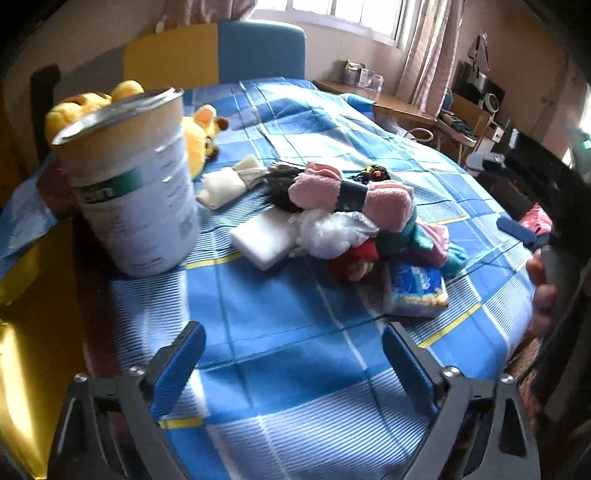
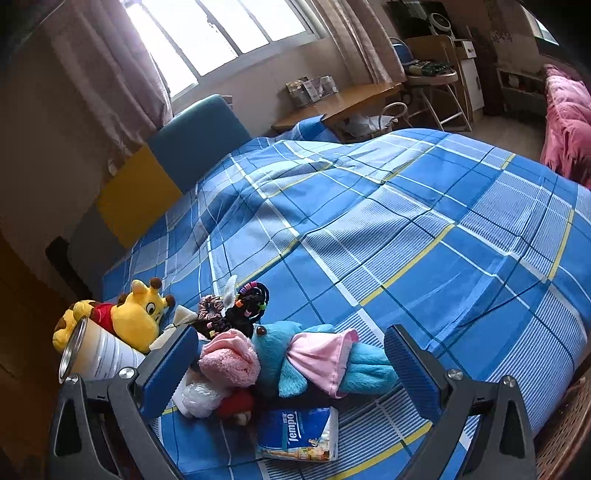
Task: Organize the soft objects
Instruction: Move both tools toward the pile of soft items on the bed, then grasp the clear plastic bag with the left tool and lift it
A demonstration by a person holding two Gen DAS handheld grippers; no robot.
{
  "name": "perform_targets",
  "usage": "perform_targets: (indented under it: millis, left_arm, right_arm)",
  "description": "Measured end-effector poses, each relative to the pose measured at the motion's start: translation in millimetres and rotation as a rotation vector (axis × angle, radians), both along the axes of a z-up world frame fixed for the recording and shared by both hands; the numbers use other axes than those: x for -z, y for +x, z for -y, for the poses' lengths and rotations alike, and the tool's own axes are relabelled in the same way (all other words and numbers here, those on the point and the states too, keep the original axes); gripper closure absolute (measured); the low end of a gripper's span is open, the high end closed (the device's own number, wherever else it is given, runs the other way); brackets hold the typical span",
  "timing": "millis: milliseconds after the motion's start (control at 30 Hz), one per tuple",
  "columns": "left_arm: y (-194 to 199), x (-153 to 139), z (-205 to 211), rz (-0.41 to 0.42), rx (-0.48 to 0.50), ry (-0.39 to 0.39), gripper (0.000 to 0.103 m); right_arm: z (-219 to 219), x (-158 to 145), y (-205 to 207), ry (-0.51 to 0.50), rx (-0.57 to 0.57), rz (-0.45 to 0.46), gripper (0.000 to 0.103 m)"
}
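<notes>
A bed (image 2: 424,236) fills both views, covered by a blue plaid sheet with white and yellow lines, rumpled into a ridge toward the headboard (image 2: 173,162), whose panels are yellow and blue. Behind it a bright window (image 2: 221,33) with pale curtains lights the room; a wooden desk (image 2: 343,103) stands beside the bed under the window, with small clear containers on it, and a folding chair and cluttered shelves sit farther along the wall. A pink quilt (image 2: 569,122) shows at the right edge of the right wrist view. The soft objects lie in a loose heap on the near part of the bed: a rolled pink towel (image 1: 351,194), a blue plush toy in a pink dress (image 2: 314,358), a white foam block (image 1: 264,238), a crumpled clear bag, a small red-clad doll, black hair ties with coloured beads (image 2: 251,299) and a blue tissue pack (image 2: 299,430). Beside the heap stands a tall tin can (image 1: 133,181), with a yellow plush giraffe (image 2: 136,317) just behind it. The left tongs (image 1: 293,369) hang over bare sheet, spread wide with nothing between them. The right tongs (image 2: 291,373) are also spread apart, above the heap, gripping nothing.
</notes>
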State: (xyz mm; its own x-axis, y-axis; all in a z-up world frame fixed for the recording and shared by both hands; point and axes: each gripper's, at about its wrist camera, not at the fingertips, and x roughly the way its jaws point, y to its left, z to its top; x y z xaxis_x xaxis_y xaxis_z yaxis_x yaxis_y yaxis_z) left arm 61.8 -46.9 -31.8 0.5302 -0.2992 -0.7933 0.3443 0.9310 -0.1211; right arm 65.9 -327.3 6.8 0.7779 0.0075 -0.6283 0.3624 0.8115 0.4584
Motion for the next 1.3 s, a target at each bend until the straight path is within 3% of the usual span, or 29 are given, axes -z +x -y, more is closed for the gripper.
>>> perform_targets:
  millis: [133,200,300,400,533,633,733,767,800,867,1000,1167,1300]
  left_arm:
    - [19.5,-2.3,9.0,-0.02,0.01,-0.031,0.025]
    - [25.4,-4.0,17.8,-0.001,0.038,-0.013,0.035]
    - [36.4,-3.0,31.3,0.022,0.086,0.023,0.043]
    - [50.5,0.9,37.8,-0.004,0.104,0.018,0.054]
    - [64.9,7.7,48.3,-0.024,0.118,0.005,0.053]
    - [70.9,13.2,58.5,-0.007,0.114,0.031,0.04]
    - [82.3,20.6,69.0,0.001,0.116,0.039,0.041]
    - [86.5,23.7,71.7,-0.004,0.12,0.039,0.046]
    - [91.0,28.0,74.0,-0.011,0.131,0.037,0.069]
    - [95.3,33.8,71.9,-0.025,0.132,0.02,0.076]
    - [80.9,25.6,57.2,-0.007,0.137,-0.028,0.083]
    - [42.8,9.9,27.5,0.014,0.152,-0.07,0.084]
    - [9.4,12.1,11.3,0.026,0.173,-0.029,0.084]
  right_arm:
    - [1.2,-0.2,-1.0,0.005,-0.006,0.002,0.0]
    - [1.3,-0.1,-0.8,0.008,-0.009,0.002,0.0]
    - [2.0,1.0,0.0,0.019,-0.014,-0.002,0.0]
    - [2.7,1.7,0.1,0.027,-0.013,-0.002,0.0]
    - [3.1,4.4,1.5,0.044,-0.018,-0.007,0.0]
    - [2.7,6.5,2.9,0.048,-0.025,-0.017,0.0]
    - [2.3,6.8,3.6,0.046,-0.027,-0.021,0.0]
    - [1.9,7.3,4.0,0.045,-0.027,-0.024,0.0]
    - [2.4,7.7,4.2,0.045,-0.027,-0.026,0.0]
    - [2.0,8.4,5.1,0.043,-0.028,-0.03,0.0]
    - [0.3,6.8,5.1,0.022,-0.031,-0.019,0.007]
    - [-5.0,6.1,7.0,0.004,-0.059,-0.024,0.015]
    - [-9.7,8.1,10.1,0.001,-0.09,-0.04,0.015]
